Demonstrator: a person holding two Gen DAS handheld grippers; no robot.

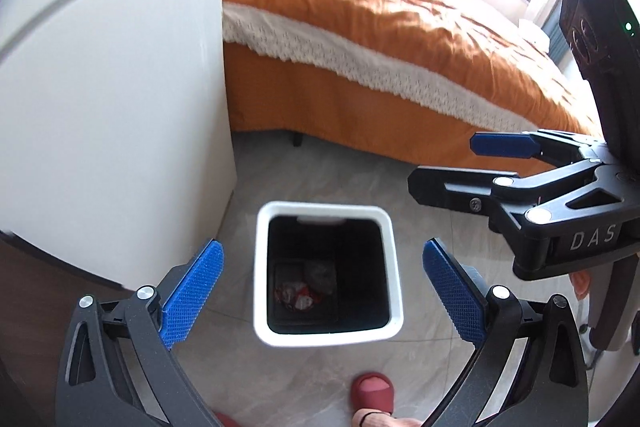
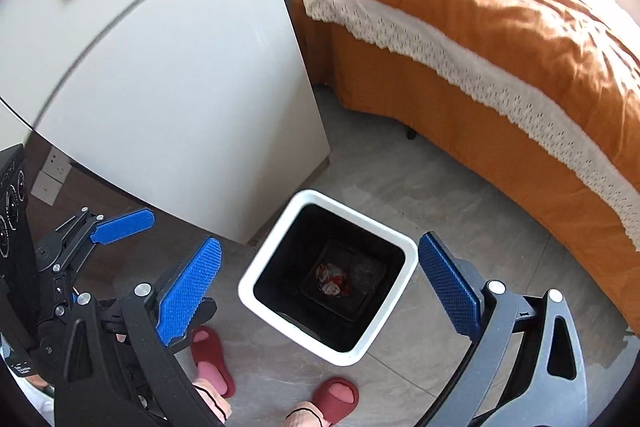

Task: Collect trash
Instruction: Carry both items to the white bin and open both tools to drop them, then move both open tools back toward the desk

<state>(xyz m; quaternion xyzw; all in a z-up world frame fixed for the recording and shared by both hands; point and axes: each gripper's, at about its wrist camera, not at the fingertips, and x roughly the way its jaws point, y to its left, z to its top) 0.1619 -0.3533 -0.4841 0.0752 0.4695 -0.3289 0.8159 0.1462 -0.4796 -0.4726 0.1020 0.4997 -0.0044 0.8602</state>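
both claws hang spread apart, empty, above the trash in the bin.

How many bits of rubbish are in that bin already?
2, lying together on the bin's floor: a red-and-white wrapper and a grey crumpled piece beside it. More may hide underneath.

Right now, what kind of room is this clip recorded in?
Most likely a bedroom: a bed with an orange cover fills the far side, a white bedside cabinet stands beside it, and a small white trash bin sits on the tiled floor.
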